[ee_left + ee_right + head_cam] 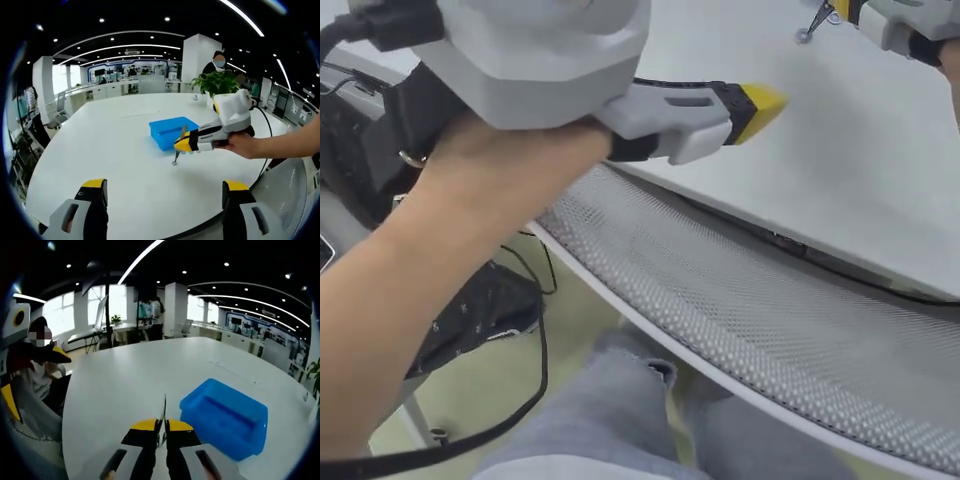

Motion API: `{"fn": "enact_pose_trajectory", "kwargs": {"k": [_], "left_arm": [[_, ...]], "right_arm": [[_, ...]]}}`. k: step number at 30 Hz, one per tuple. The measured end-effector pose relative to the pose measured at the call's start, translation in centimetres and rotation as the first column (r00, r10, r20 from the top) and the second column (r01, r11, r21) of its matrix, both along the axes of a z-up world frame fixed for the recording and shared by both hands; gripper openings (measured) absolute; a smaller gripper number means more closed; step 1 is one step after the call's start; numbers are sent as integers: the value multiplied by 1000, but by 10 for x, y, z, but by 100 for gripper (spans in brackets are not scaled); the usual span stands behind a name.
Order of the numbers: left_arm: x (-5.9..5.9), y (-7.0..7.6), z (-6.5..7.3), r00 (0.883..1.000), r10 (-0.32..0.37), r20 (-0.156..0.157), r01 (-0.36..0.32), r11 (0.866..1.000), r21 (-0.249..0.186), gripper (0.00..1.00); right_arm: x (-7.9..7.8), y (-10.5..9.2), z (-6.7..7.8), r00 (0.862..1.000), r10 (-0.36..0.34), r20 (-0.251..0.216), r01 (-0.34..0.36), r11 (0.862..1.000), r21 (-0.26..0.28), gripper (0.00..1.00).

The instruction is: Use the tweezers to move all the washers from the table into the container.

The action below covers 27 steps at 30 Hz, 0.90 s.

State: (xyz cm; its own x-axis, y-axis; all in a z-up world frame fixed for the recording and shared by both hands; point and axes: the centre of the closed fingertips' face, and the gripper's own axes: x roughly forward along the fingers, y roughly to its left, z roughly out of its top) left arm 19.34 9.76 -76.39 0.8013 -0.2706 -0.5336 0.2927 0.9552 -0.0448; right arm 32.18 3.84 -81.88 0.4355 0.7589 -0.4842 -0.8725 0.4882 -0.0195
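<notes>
Tweezers (163,416), one pair, sit clamped between the shut jaws of the right gripper (162,426). Their long axis runs forward along the jaws, tips pointing away over the white table (125,380). In the left gripper view they slant down to the tabletop. One blue container (225,417) lies just right of the tips. The left gripper (165,192) has its jaws spread wide and holds nothing.

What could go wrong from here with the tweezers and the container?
The tweezers are pinched in the right gripper and could twist or slip. Their tip, with what may be a washer, is beside the blue container, not over it, so a release now would probably miss. The left gripper is open and apart, giving no help.
</notes>
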Motion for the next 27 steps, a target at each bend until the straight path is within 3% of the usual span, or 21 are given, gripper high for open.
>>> {"fn": "enact_pose_trajectory", "kwargs": {"k": [7,10,13,17,21,24,27], "left_arm": [[4,0,5,1000,-2,-7,2,1000,-3,97],[4,-2,8,1000,-6,-3,6,1000,2,97],[8,-3,14,1000,-11,3,11,1000,1,97],[9,-4,19,1000,-13,16,13,1000,2,97],[9,-4,18,1000,-14,14,14,1000,5,96],[8,-3,17,1000,-11,10,11,1000,3,96],[7,-1,15,1000,-9,8,9,1000,5,96]], "right_arm": [[2,-4,0,999,-26,-37,26,1000,3,0],[0,-4,1,997,-26,-79,27,1000,11,0],[1,-5,2,997,-26,-73,26,1000,0,0],[2,-7,3,994,-44,-99,45,999,6,2],[2,-7,4,996,-48,-78,47,999,-7,3],[1,-5,4,994,-48,-99,50,999,11,3],[2,-4,3,995,-45,-85,44,999,-3,3]]}}
